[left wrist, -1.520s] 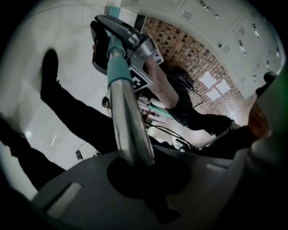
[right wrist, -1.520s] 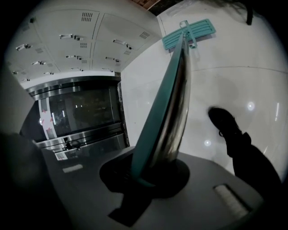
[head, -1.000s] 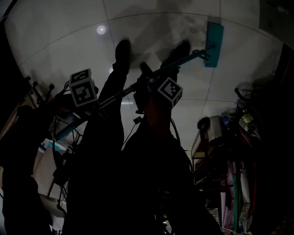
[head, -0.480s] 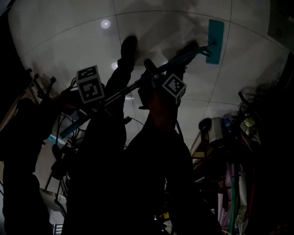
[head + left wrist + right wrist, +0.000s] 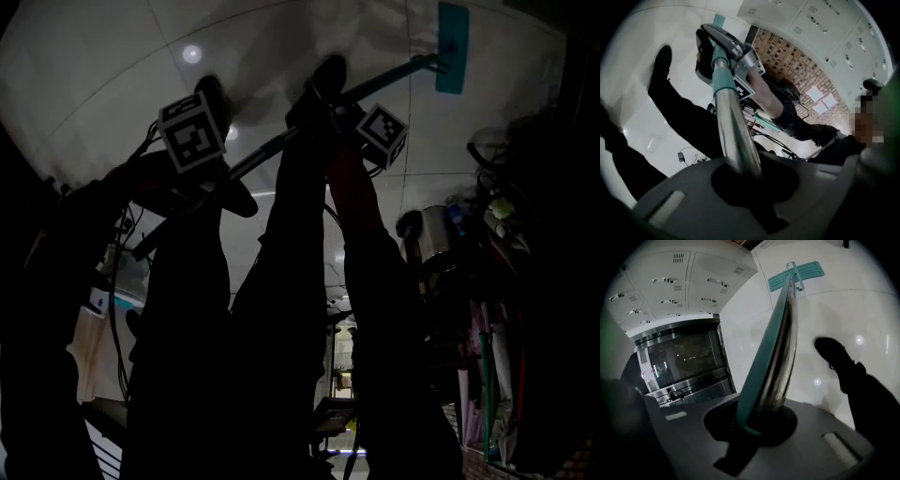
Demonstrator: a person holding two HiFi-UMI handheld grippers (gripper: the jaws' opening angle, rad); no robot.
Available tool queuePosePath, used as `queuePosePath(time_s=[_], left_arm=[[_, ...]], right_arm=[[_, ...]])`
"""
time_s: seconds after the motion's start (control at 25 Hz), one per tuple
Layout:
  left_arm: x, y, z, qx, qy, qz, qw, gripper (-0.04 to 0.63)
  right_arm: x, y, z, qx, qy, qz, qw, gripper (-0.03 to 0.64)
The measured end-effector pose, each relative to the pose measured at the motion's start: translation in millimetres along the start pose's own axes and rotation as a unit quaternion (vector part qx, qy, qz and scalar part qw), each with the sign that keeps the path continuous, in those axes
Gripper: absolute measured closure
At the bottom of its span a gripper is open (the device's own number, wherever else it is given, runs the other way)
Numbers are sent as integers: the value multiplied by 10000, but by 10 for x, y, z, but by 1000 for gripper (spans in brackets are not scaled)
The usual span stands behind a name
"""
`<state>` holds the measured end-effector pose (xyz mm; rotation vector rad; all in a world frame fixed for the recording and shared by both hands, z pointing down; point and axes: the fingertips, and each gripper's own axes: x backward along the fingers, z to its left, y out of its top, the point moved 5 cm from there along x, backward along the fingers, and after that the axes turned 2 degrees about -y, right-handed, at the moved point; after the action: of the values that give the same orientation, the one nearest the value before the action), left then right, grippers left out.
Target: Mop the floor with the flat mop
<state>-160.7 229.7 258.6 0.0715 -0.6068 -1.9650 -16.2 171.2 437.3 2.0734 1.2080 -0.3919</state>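
L hand-held gripper & R hand-held gripper both clamp flat mop pole.

Left gripper and right gripper: grey moulded bodies, dark round recess at the jaws, pale rectangular insets on the face. Left marker cube upper left, right marker cube upper centre: white, black square patterns. Person wears dark trousers and black shoes.

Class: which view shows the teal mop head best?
The right gripper view: the mop head lies nearly whole and well lit at the pole's end. The head view shows it small and dim near the top edge. The left gripper view shows a teal sliver at most.
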Motion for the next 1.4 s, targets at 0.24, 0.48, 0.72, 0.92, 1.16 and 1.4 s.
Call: queuePosePath(time_s=[0.24, 0.48, 0.72, 0.92, 1.16, 1.4], left_arm=[[-348, 1384, -271, 350, -108, 277, 9989, 591], [-593, 2470, -186, 284, 190, 175, 9993, 592], [-608, 2585, -191, 133, 441, 76, 9989, 592], [-539, 2121, -149, 64, 805, 488, 9955, 591], [-369, 958, -52, 151, 758, 612, 9951, 588], [-113, -235, -6, 437, 297, 82, 9986, 586]], right_arm=[[473, 1453, 126, -13, 169, -347, 9993, 563], [838, 2495, 41, 211, 64, -506, 9985, 561], [880, 2626, 61, 427, 103, -430, 9981, 554], [773, 2168, 68, 331, 220, -636, 9972, 554], [527, 994, 41, 239, 128, -419, 9988, 554], [217, -263, 28, 109, 23, -141, 9998, 555]])
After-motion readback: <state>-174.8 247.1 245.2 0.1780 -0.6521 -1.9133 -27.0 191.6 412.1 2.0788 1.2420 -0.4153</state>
